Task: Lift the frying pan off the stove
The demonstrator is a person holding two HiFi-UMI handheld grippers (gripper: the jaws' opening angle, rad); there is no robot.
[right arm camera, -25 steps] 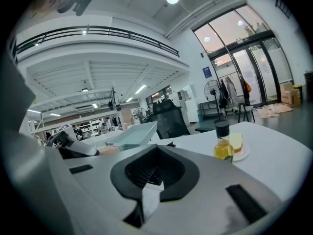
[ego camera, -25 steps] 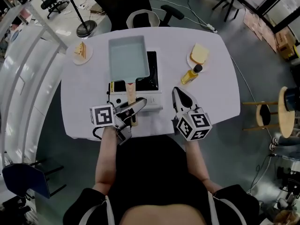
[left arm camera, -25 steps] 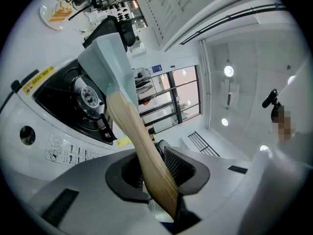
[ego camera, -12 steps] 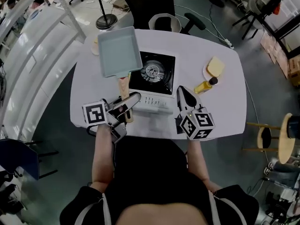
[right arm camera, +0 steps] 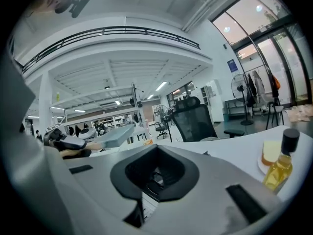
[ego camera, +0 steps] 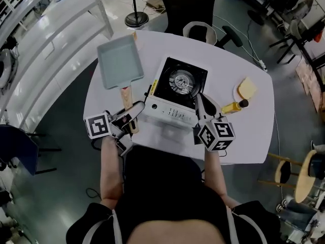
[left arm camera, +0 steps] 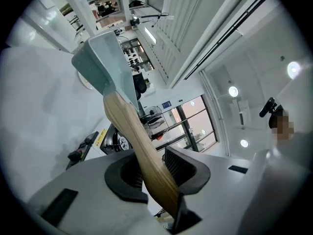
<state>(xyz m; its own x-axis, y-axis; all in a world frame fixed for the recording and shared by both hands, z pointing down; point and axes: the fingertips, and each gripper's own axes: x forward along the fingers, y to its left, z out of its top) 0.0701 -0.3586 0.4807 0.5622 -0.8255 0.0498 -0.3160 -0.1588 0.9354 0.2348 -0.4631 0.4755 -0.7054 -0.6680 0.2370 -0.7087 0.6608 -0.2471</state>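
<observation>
While the left gripper (ego camera: 133, 111) stays out of the stove's footprint, its jaws are clamped on the wooden handle (left arm camera: 142, 146) of the frying pan (ego camera: 120, 61), pads pressing both sides of the wood near its end.

- Frying pan: rectangular, grey-blue and shallow. It is clear of the stove (ego camera: 175, 88), to the stove's left, over the left part of the white table (ego camera: 238, 136). The handle runs back toward the person. Whether its underside touches the table cannot be told.
- Stove: a portable single-burner unit at the table's middle. It has a black top and a white control front, and the round burner (ego camera: 180, 79) is uncovered.
- Right gripper (ego camera: 198, 98): the jaws are together with nothing between them. The tips lie over the stove's near right corner, and its marker cube (ego camera: 216, 135) sits nearest the person.
- Left marker cube (ego camera: 97, 126): at the table's near left edge.
- Oil bottle (ego camera: 234, 106): holds yellow liquid under a black cap. It stands just right of the stove, near the right gripper.
- Plate with a yellow slice (ego camera: 247, 88): just beyond the bottle, toward the table's right edge and apart from the stove.
- Office chair (ego camera: 195, 6): black, at the far side of the table.
- Round stand base (ego camera: 136, 18): on the floor beyond the pan's far end.
</observation>
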